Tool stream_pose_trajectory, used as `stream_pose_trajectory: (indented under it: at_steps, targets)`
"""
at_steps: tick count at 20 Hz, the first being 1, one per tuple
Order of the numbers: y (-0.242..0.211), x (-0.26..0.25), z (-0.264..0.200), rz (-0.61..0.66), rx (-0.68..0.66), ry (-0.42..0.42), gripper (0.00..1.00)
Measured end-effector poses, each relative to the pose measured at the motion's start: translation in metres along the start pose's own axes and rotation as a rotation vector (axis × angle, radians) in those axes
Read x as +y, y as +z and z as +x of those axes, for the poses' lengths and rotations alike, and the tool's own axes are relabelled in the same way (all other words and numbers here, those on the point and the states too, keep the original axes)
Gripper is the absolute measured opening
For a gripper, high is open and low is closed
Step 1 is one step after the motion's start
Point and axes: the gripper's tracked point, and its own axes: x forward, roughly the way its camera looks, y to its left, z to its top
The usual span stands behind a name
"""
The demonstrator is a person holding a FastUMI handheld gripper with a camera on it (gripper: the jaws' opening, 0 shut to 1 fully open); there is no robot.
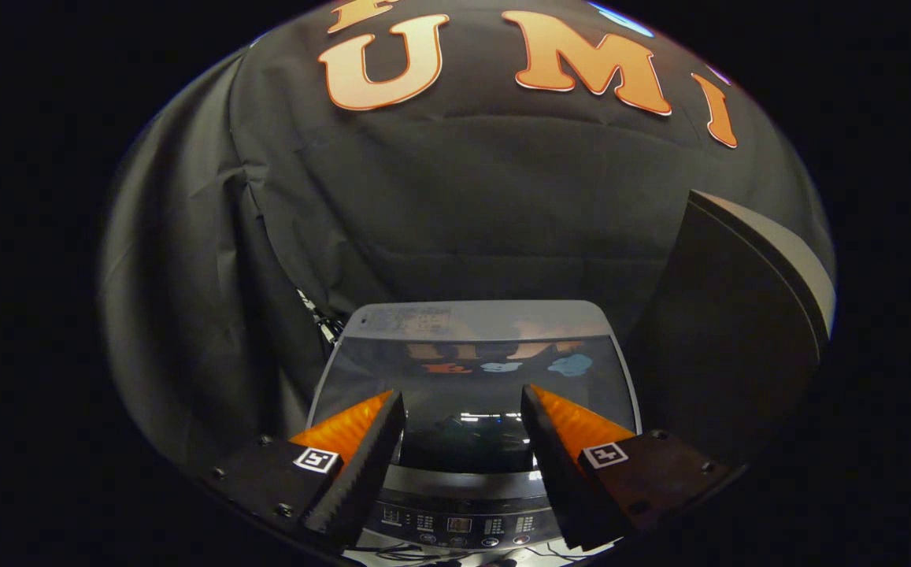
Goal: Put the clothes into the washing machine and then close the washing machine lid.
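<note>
**A:** How far along would you put it?

**B:** Near the end, I'd judge. The washing machine (471, 370) stands just ahead of the gripper (463, 441), and its glass lid (475, 386) looks to lie flat over the tub, so the closing seems done or close to it. The fingers (364, 465) are spread apart with nothing between them.

**A:** And the clothes?

**B:** I can't point to any. If they are in the drum, the dark glass hides them; what shows on it is mostly reflection, a few bright streaks and coloured patches. So I assume they are inside, but I cannot confirm it.

**A:** Is the lid fully seated?

**B:** Hard to tell. Its near edge sits between the two fingers, just beyond the control panel (459, 524), and the fingers cover both near corners. A small gap there would not show.

**A:** Anything else unclear?

**B:** A tall dark panel with a pale rim (746, 331) stands to the right of the machine; I can't say what it is. Some cables (416, 554) lie at the near side below the control panel, partly cut off. Behind everything hangs the black cloth wall (455, 205).
</note>
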Motion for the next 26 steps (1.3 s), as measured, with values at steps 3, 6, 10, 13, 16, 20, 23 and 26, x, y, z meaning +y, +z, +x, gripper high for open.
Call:
stream_pose_trajectory:
  at_steps: [3, 6, 10, 13, 16, 20, 23, 26]
  targets:
    - [0.035, -0.004, -0.037, 0.009, -0.072, 0.017, 0.97]
    - [0.079, -0.017, -0.091, 0.012, -0.184, 0.031, 0.97]
    - [0.128, -0.053, -0.156, -0.003, -0.328, 0.009, 0.96]
    - [0.154, -0.099, -0.213, 0.000, -0.418, -0.013, 0.96]
    - [0.183, -0.159, -0.272, -0.054, -0.542, -0.084, 0.96]
    - [0.197, -0.218, -0.342, -0.078, -0.616, -0.120, 0.96]
    - [0.196, -0.254, -0.395, -0.065, -0.671, -0.106, 0.96]
    - [0.196, -0.291, -0.424, -0.063, -0.707, -0.128, 0.96]
